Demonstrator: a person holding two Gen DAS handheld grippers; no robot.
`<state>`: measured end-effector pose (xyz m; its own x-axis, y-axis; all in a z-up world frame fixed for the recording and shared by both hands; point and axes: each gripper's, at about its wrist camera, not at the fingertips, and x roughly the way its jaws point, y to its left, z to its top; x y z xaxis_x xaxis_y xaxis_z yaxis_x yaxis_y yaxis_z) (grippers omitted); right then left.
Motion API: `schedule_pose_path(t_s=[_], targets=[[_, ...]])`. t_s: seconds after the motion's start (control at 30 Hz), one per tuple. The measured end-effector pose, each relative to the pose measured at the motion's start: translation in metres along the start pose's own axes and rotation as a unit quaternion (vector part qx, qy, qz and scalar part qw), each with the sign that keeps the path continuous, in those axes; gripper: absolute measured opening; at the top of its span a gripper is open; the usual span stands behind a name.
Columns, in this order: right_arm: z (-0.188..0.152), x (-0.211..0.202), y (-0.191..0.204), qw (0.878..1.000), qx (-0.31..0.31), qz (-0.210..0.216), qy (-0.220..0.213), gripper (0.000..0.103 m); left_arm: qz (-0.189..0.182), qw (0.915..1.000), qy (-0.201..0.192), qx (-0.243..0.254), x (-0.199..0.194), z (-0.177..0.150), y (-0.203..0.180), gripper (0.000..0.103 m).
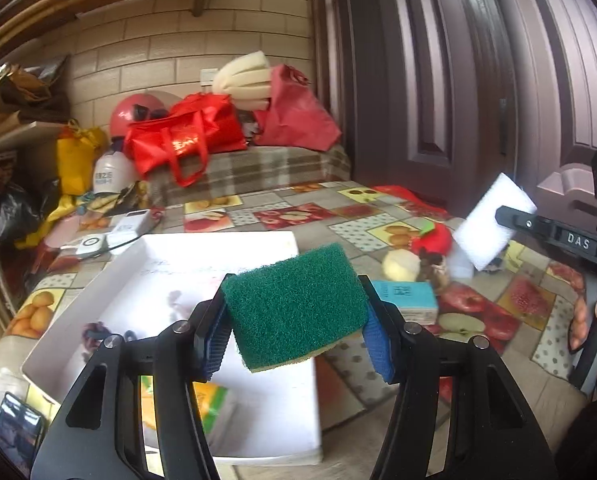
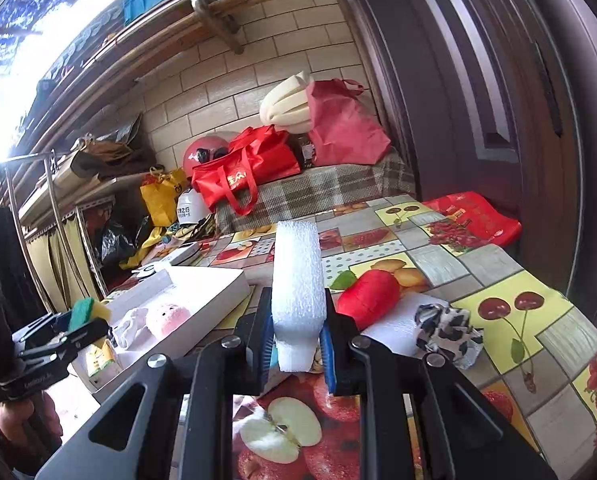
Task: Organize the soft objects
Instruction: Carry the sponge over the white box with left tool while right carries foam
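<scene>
Left wrist view looks forward along its fingers, close above the white tray, facing the brick wall. Right wrist view sits further right, low over the table, facing the same wall. Both share the tray, red bag and door. Each view catches the other gripper at its edge.

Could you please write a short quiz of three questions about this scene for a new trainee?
1. True or false: the left gripper holds a green scouring sponge with yellow backing.
2. What does the right gripper hold? A) white foam block B) red plush fruit C) cow-print cloth
3. Fill in: the pink plush toy lies in the white ___.

Key: 1 true; 2 A; 3 tray.
</scene>
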<state>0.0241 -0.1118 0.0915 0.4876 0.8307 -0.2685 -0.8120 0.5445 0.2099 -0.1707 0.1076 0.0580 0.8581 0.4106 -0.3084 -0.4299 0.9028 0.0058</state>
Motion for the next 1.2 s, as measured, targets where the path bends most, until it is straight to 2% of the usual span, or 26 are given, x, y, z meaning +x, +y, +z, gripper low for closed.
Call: schedule_pose_path(t_s=[0.33,0.67,0.87,1.2], targets=[[-0.005,0.017,0.034,0.998,-0.061,0.021,0.023,0.019,0.008,0.9983,0.015,-0.055,0.004,-0.006,0.033,0.058],[-0.008,0.024,0.054,0.995,-0.092,0.034,0.032,0.019,0.016,0.9983,0.006,-0.055,0.0,-0.007,0.034,0.058],[-0.008,0.03,0.056,0.994,-0.09,0.039,0.042,0.019,0.037,0.9977,0.002,-0.057,0.0,-0.006,0.043,0.058],[-0.015,0.053,0.097,0.986,-0.138,0.076,0.056,0.019,0.069,0.9952,-0.001,-0.069,0.003,-0.007,0.068,0.058]])
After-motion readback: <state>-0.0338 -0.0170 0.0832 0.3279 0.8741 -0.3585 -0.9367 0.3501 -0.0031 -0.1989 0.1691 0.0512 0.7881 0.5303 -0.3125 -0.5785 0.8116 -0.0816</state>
